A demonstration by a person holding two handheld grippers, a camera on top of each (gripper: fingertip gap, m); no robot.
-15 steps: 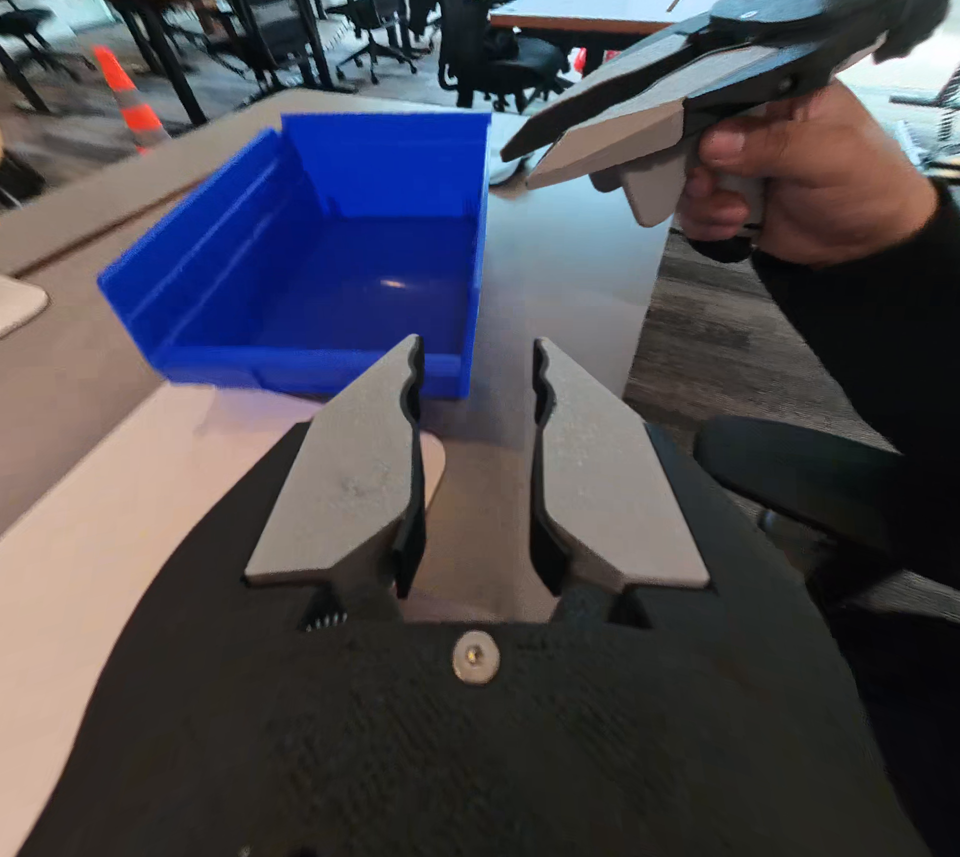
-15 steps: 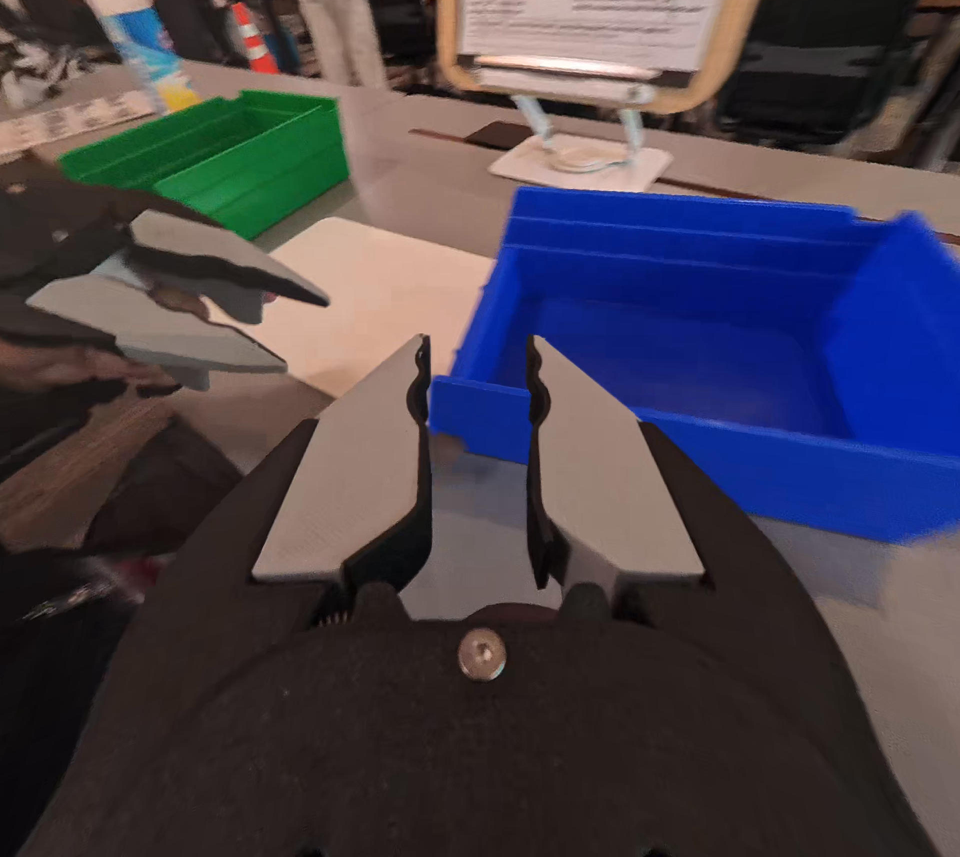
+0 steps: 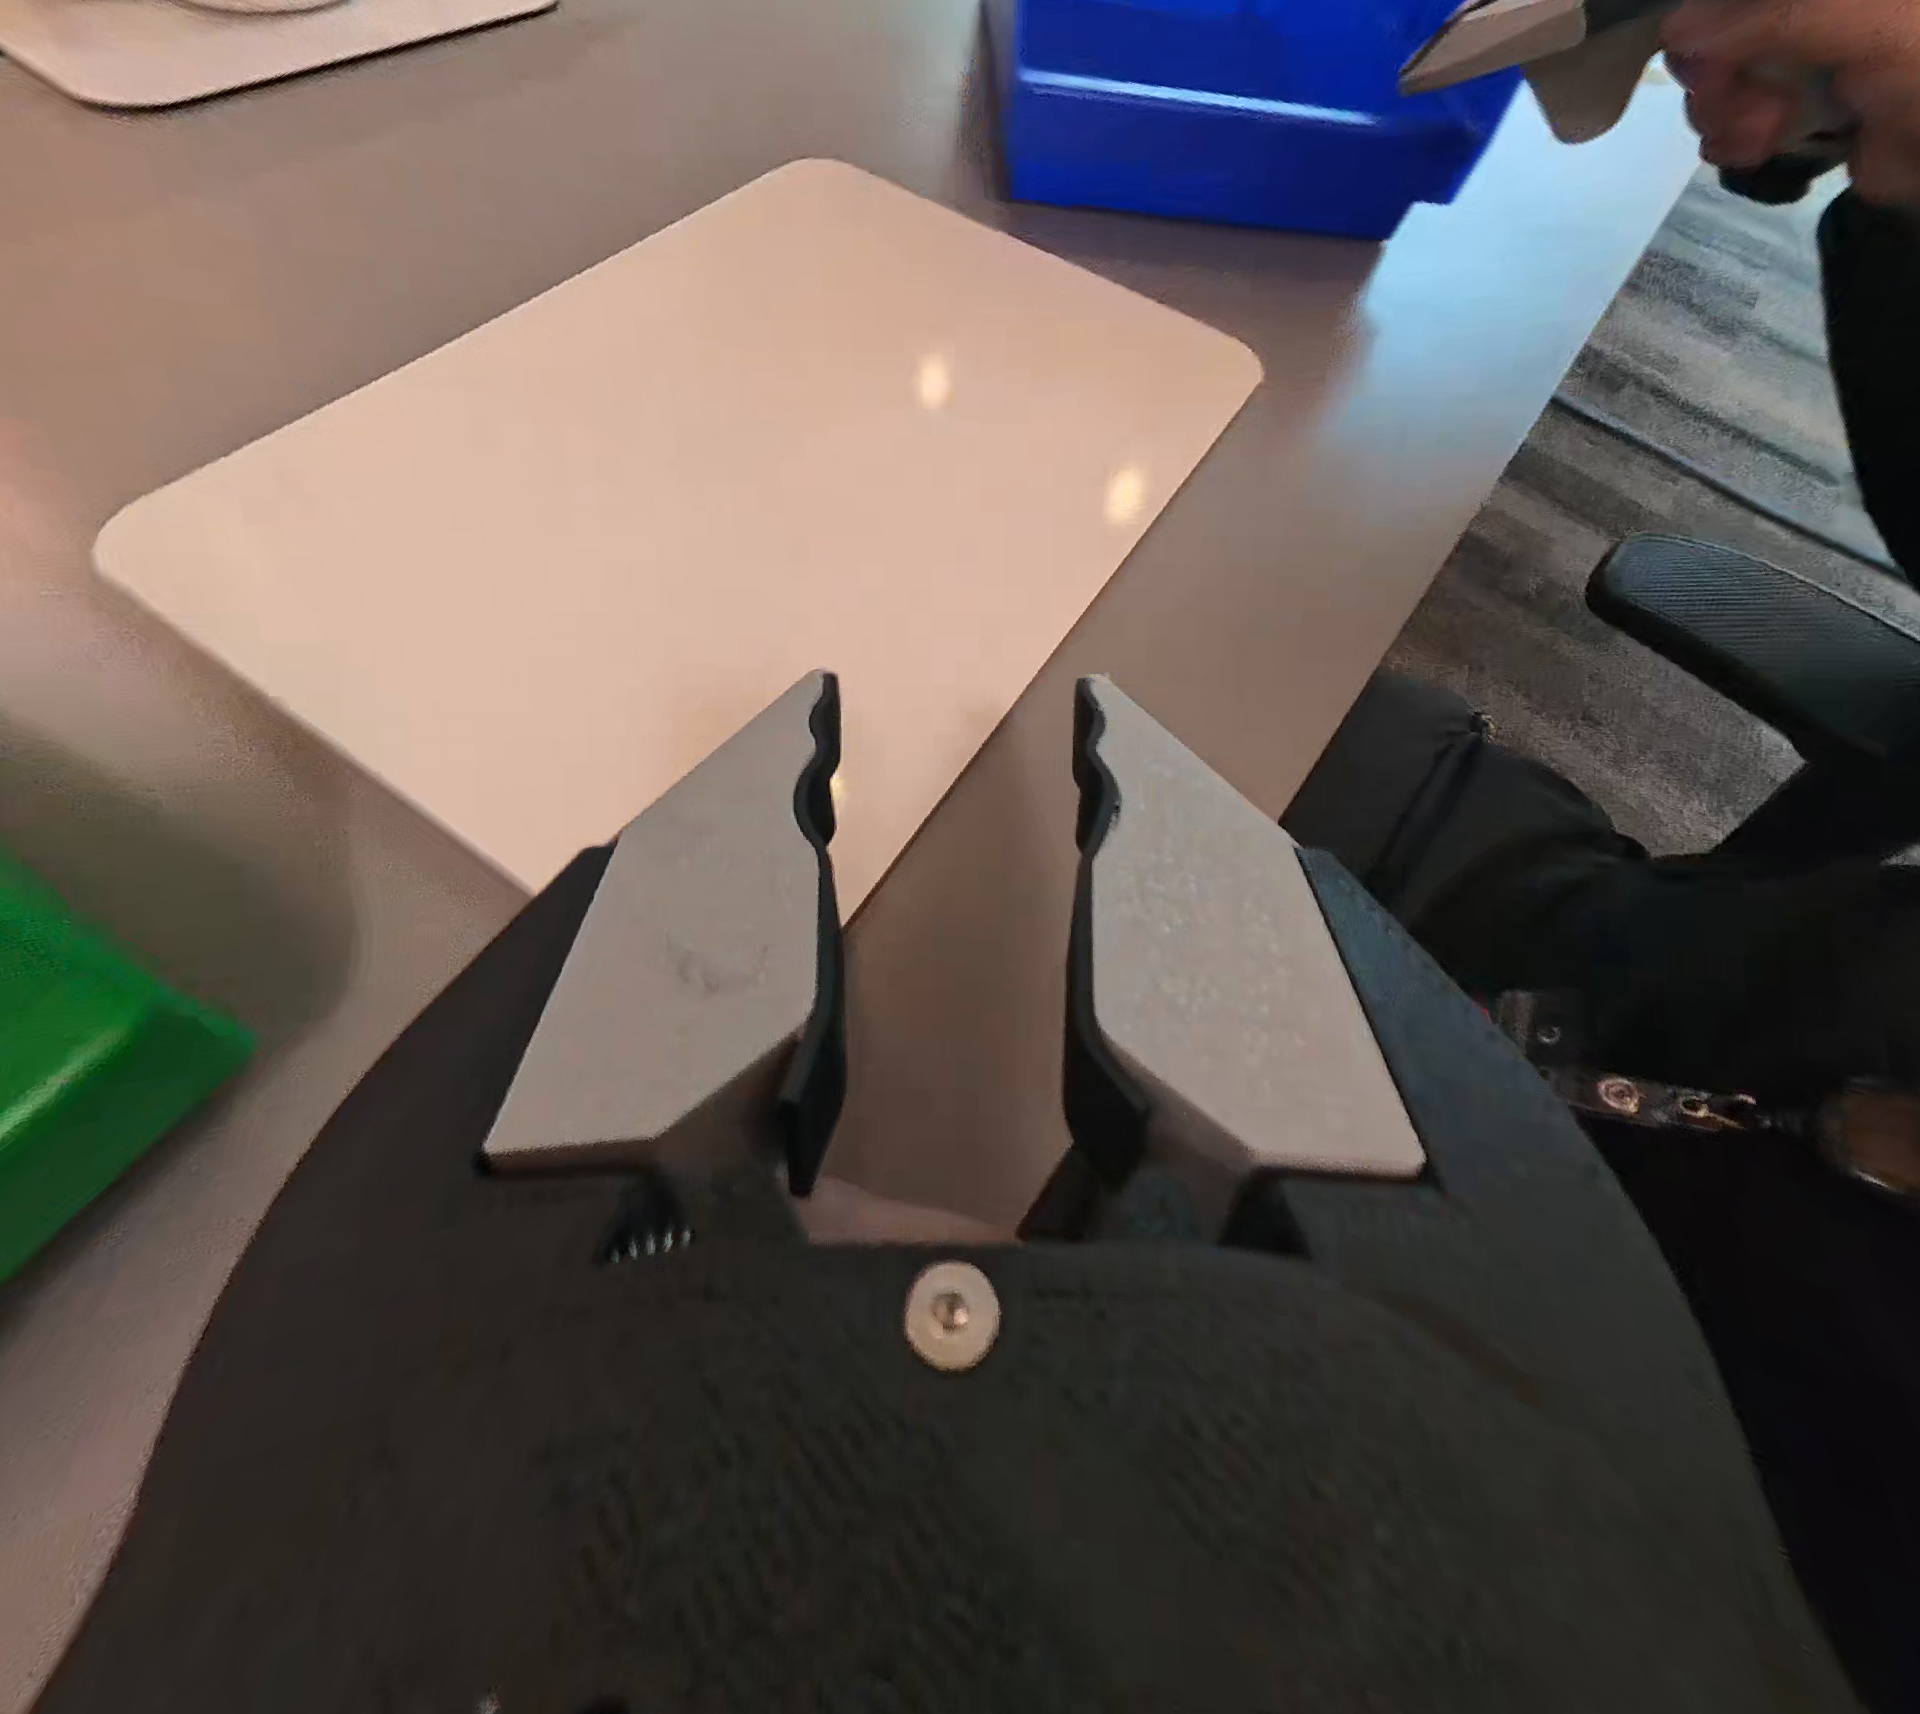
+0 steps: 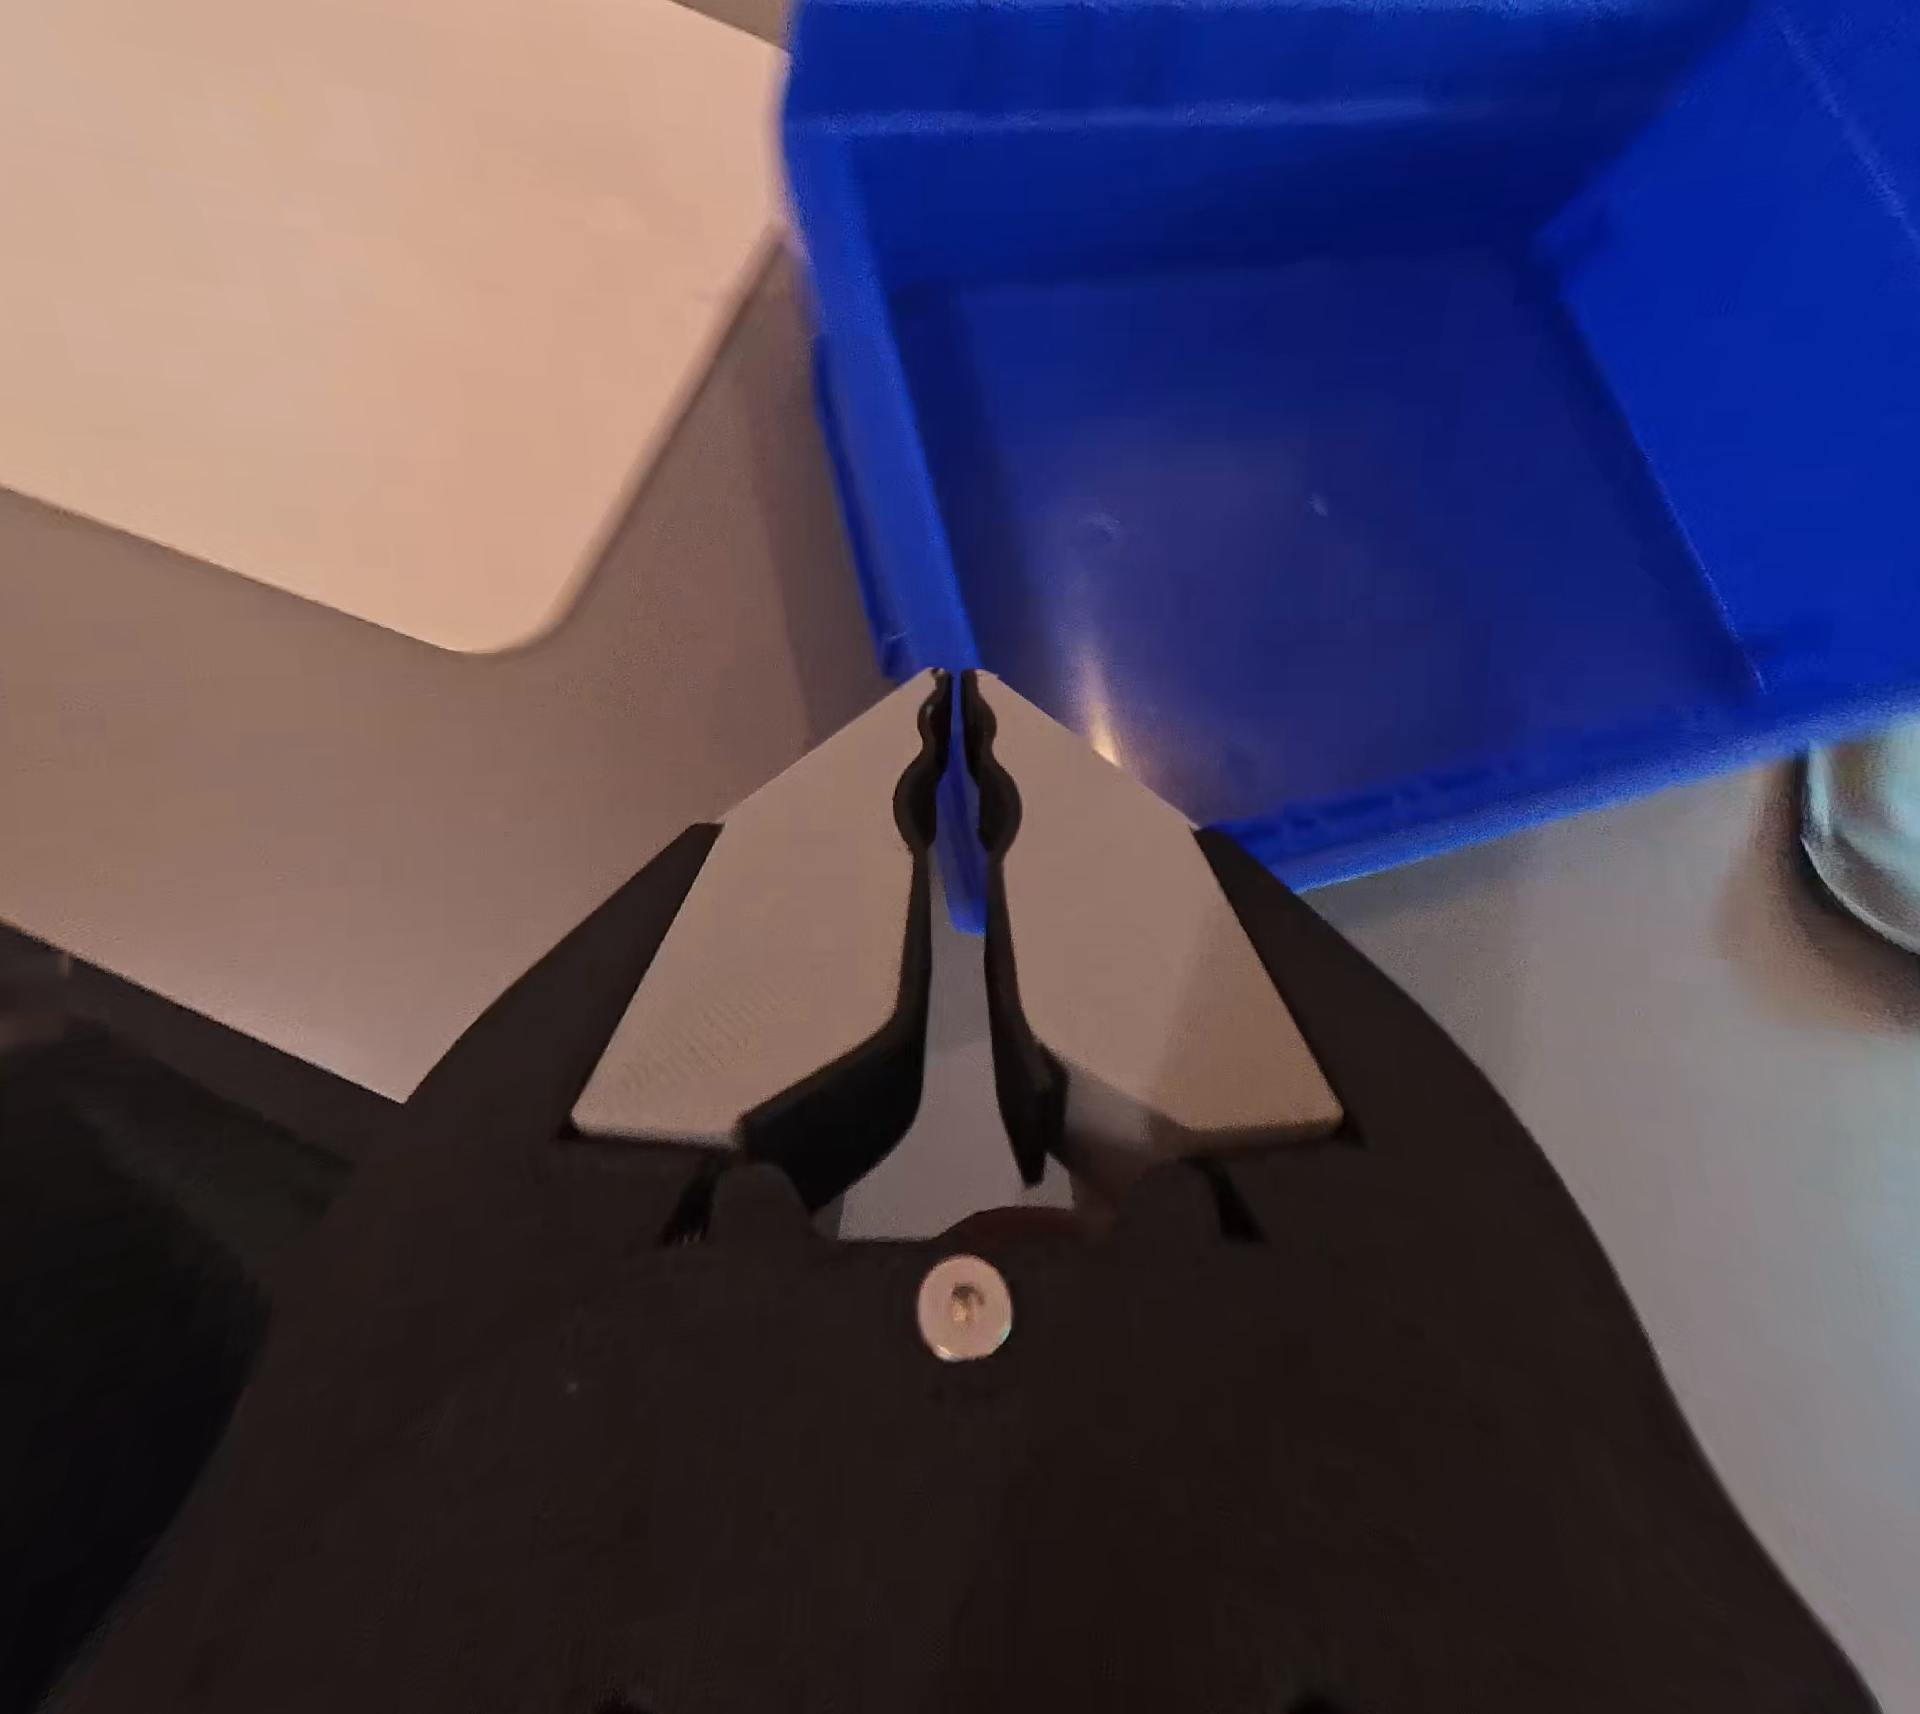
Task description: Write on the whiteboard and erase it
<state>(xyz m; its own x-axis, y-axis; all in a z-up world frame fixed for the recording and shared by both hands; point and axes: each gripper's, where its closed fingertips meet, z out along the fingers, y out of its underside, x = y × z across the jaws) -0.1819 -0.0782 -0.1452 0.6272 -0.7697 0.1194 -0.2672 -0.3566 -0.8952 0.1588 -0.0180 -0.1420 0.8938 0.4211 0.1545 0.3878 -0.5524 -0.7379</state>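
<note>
Grey tabletop carries a blank whiteboard lying flat. Left gripper hangs above the whiteboard's near corner, jaws spread wide, holding nothing. Right gripper sits beside the whiteboard's right edge, jaws closed on the near-left corner wall of the blue bin. A green bin sits far left.

Blue bin smeared by motion in the right wrist view, its near corner hidden between the right gripper fingers; green bin cut off at the left edge.
</note>
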